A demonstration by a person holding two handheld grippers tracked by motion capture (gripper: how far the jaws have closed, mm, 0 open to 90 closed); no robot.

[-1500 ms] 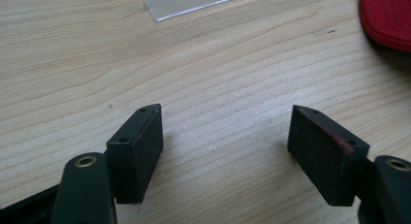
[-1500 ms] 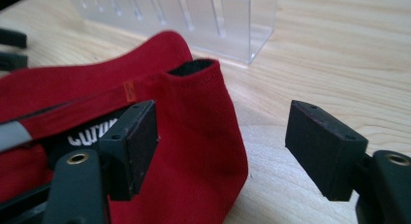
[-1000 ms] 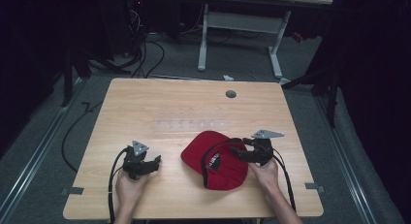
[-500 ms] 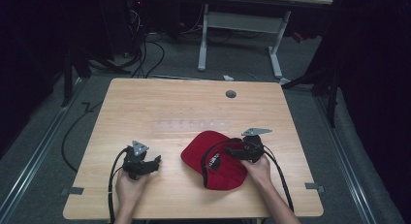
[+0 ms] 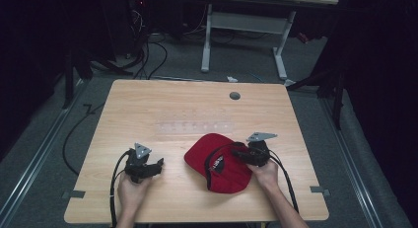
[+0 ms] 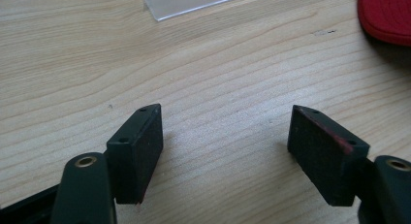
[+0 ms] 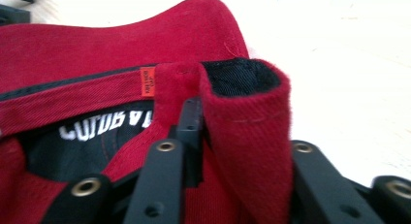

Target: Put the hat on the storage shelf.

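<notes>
The red baseball cap lies upside down near the table's front edge, right of centre. The right gripper has just been closing and now pinches the cap's folded rim. The left gripper, jaws apart and empty, rests near the front-left corner.

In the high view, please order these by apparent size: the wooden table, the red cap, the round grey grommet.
1. Wooden table, by far the largest.
2. Red cap, lying near the table's front edge.
3. Round grey grommet, the smallest, though farther from the camera.
</notes>
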